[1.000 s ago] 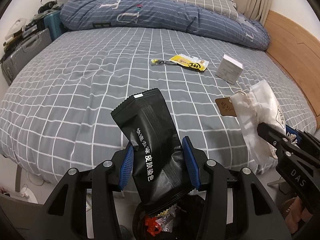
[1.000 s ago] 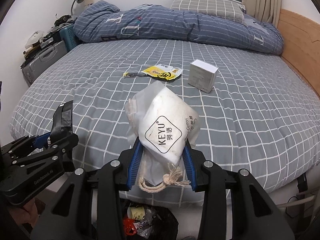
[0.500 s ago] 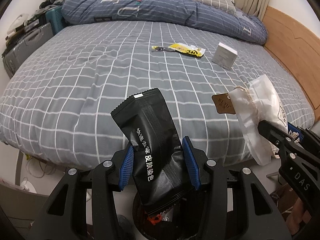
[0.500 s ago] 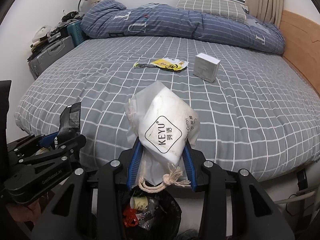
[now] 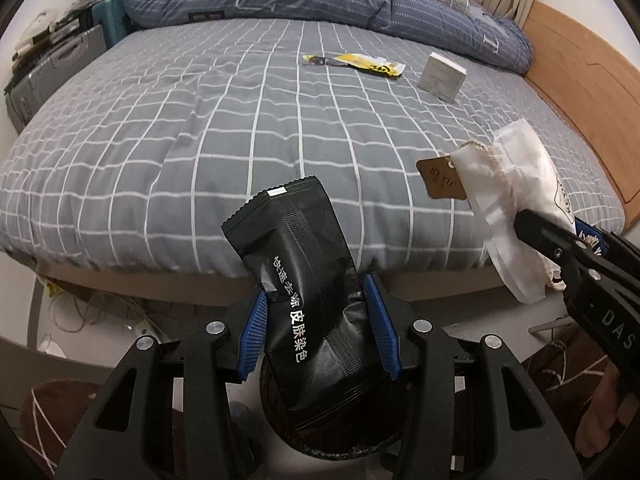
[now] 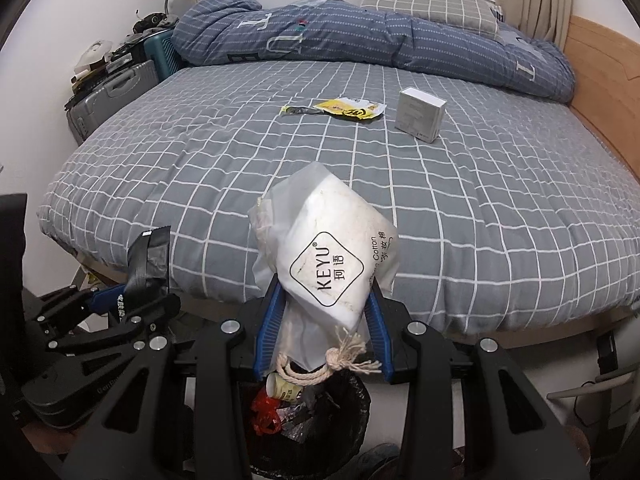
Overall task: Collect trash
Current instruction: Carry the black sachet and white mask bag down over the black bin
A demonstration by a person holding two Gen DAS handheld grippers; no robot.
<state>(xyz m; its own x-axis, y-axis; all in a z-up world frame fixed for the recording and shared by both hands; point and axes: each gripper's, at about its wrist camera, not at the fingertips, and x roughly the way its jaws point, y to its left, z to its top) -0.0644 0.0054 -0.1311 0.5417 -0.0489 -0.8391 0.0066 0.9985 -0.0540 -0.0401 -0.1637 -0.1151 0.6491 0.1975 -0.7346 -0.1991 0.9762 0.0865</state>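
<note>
My left gripper point(image 5: 318, 330) is shut on a black foil pouch point(image 5: 308, 280) with white lettering, held over the dark trash bin point(image 5: 340, 446) beside the bed. My right gripper point(image 6: 325, 328) is shut on a white drawstring bag point(image 6: 328, 256) marked KEYU, its rope knot dangling above the black-lined trash bin point(image 6: 308, 412) that holds several scraps. In the left wrist view the white bag point(image 5: 516, 200) and its brown tag show at the right. On the bed lie a yellow wrapper point(image 6: 348, 109) and a small white box point(image 6: 420, 114).
The grey checked bed point(image 6: 480, 208) fills the view, with a blue duvet point(image 6: 360, 36) and a pillow at the back. Suitcases point(image 6: 116, 92) stand at the left wall. A wooden headboard point(image 6: 600, 64) runs along the right. Cables lie on the floor under the bed edge.
Both grippers have drawn back from the bed and a little down with their loads, so the bed edge and the bin below show more. Neither grip has changed.
</note>
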